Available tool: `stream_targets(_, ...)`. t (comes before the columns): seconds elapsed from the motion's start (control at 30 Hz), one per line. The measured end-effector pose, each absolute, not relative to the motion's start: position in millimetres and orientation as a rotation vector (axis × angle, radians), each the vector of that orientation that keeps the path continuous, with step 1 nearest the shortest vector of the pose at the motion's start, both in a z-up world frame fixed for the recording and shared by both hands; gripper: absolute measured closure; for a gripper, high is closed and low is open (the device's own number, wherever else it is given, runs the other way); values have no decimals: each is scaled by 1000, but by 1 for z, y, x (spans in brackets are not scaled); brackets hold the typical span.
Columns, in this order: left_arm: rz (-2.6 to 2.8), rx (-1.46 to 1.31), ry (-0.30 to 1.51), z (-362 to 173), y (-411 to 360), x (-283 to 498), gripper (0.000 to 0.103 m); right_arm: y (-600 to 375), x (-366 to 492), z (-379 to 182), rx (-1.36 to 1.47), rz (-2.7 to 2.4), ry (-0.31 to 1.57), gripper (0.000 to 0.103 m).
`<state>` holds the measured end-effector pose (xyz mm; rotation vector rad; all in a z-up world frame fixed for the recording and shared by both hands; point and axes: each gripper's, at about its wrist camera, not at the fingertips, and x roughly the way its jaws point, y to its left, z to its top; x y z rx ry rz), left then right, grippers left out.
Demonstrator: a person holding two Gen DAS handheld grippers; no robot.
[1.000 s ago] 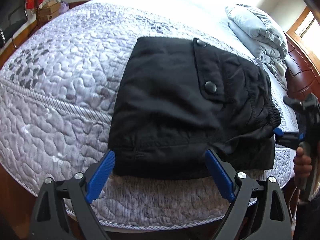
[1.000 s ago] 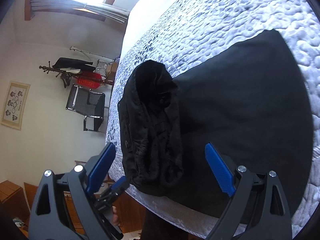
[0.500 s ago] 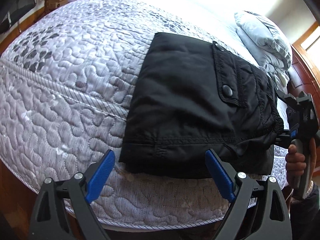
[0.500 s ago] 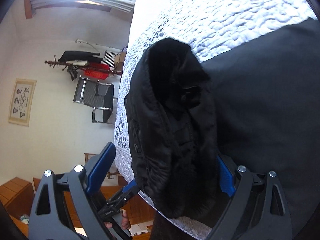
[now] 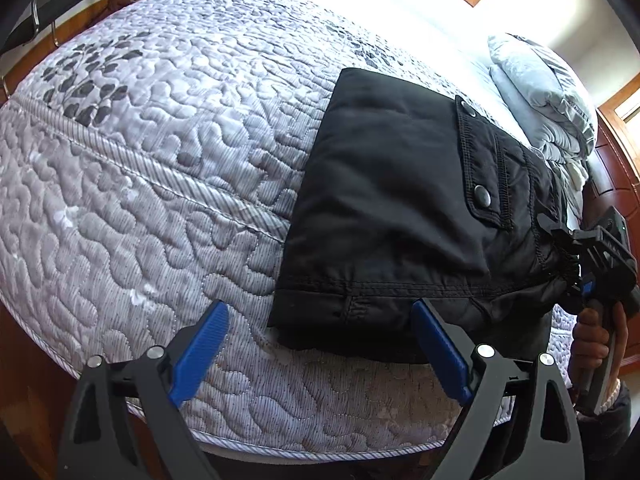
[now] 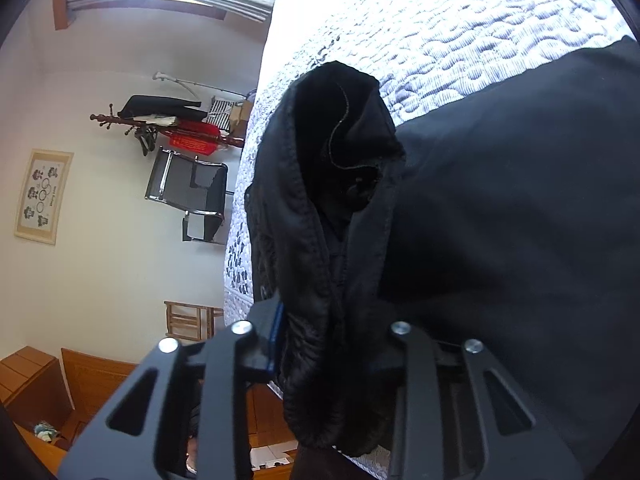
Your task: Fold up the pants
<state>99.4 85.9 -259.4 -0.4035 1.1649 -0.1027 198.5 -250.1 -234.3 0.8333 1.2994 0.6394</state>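
The black pants (image 5: 400, 208) lie folded on the quilted grey bed (image 5: 160, 160), with a snap pocket flap on top. My left gripper (image 5: 320, 352) is open and empty, just in front of the pants' near hem at the bed's front edge. My right gripper (image 6: 332, 344) is shut on the bunched waistband end of the pants (image 6: 320, 240); it also shows in the left wrist view (image 5: 576, 276) at the pants' right end, held by a hand.
Folded grey bedding (image 5: 544, 96) lies at the far right of the bed. A wooden headboard (image 5: 616, 184) stands behind it. A black chair (image 6: 188, 196), a coat rack (image 6: 168, 124) and wooden furniture (image 6: 36, 384) stand beyond the bed's foot.
My right gripper moved onto the waistband end and closed on it. My left gripper drew back and left, staying open.
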Motion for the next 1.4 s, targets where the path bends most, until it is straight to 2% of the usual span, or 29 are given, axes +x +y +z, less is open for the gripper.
stream_targets(0.23, -89, -405, 1166, -258, 89, 96, 10, -244, 195, -221, 858, 662, 1277, 83)
stream_targets(0.93, -66, -500, 1117, -242, 118, 69, 8, -225, 192, -117, 883, 797, 1179, 83)
stream_targets(1.17, -85, -495, 1117, -238, 108, 67, 8, -234, 198, -75, 875, 801, 1123, 83)
stream_targets(1.4, -118, -462, 1117, -233, 90, 68, 8, -264, 192, -62, 870, 768, 1094, 83)
